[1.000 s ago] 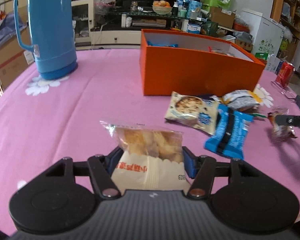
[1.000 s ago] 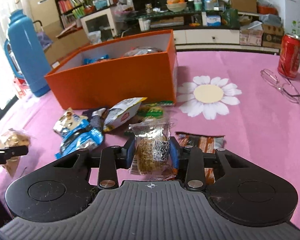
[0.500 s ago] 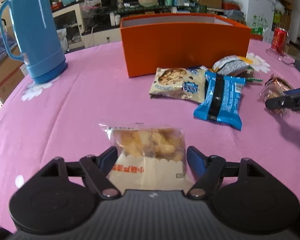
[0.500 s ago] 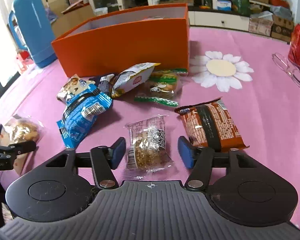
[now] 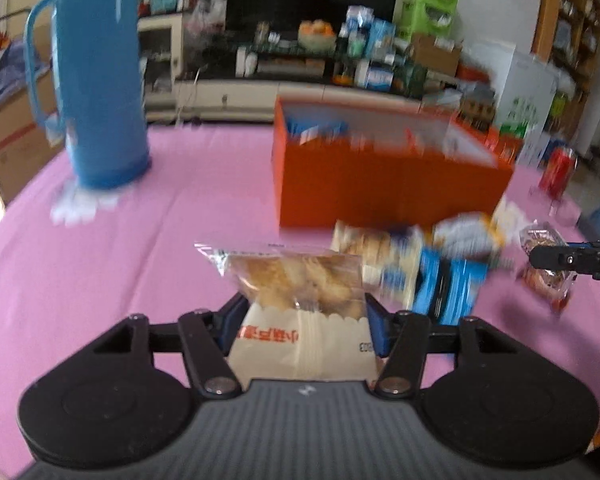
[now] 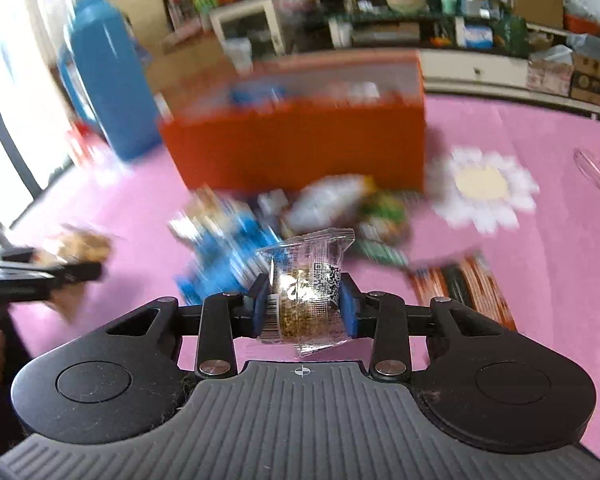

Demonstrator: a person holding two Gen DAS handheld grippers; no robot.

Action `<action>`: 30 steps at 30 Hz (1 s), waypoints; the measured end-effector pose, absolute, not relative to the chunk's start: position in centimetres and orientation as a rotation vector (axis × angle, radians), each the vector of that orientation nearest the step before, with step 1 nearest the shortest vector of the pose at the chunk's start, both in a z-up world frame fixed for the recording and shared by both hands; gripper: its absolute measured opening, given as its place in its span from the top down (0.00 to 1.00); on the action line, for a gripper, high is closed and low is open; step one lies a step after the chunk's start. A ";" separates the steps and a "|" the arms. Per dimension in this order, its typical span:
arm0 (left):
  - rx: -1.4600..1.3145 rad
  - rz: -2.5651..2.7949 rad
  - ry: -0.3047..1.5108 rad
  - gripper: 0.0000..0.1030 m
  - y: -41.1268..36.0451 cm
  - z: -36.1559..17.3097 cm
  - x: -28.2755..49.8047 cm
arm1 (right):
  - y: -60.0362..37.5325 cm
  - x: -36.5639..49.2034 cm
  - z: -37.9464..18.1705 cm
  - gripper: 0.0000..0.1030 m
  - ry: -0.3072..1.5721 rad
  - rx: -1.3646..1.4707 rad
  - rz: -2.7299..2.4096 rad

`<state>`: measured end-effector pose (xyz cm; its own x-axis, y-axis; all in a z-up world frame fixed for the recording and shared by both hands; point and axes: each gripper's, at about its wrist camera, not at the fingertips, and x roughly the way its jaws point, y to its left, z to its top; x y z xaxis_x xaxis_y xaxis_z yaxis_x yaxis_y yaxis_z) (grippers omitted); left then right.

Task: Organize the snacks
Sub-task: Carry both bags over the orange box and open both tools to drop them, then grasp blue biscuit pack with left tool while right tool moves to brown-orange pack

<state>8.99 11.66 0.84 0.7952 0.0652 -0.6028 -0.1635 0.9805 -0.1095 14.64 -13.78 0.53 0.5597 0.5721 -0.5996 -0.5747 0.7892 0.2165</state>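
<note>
The pastry bag (image 5: 300, 300) sits clamped between the blue pads of the left claw (image 5: 300, 320), its clear top sticking out ahead of the pads and its white printed half lying back toward the claw body. The grain bar (image 6: 306, 300), in a clear wrapper with a QR code, is pinched in the same way by the right claw (image 6: 305, 308), both pads pressed against its sides. Whether either packet is lifted off the counter (image 5: 140, 248) I cannot tell.

Ahead and right of the left claw lies a blurred heap of snacks (image 5: 420, 256), a blue packet (image 5: 448, 284) nearest. Farther right, the right claw's tip shows with the grain bar around it. Ahead of that heap stands the orange box (image 5: 380, 176), open-topped, with packets inside. Ahead and left stands a blue flask (image 5: 100, 80).

From the right claw, the same heap lies just ahead and to the left, the box beyond it. A striped orange packet (image 6: 468, 284) lies just to its right on the pink cloth. A printed daisy (image 6: 484, 188) is ahead right. Far left, the left claw's tip grips the pastry bag.
</note>
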 end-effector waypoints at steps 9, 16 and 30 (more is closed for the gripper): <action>-0.161 0.096 0.496 0.43 12.2 7.3 20.4 | -7.6 22.1 7.9 0.87 0.460 -0.038 0.637; -0.161 0.127 0.560 0.42 11.9 4.7 29.4 | -2.8 29.7 4.2 0.88 0.542 0.018 0.638; -0.156 0.171 0.505 0.13 13.3 5.2 24.9 | -2.4 30.6 3.3 0.38 0.530 0.085 0.645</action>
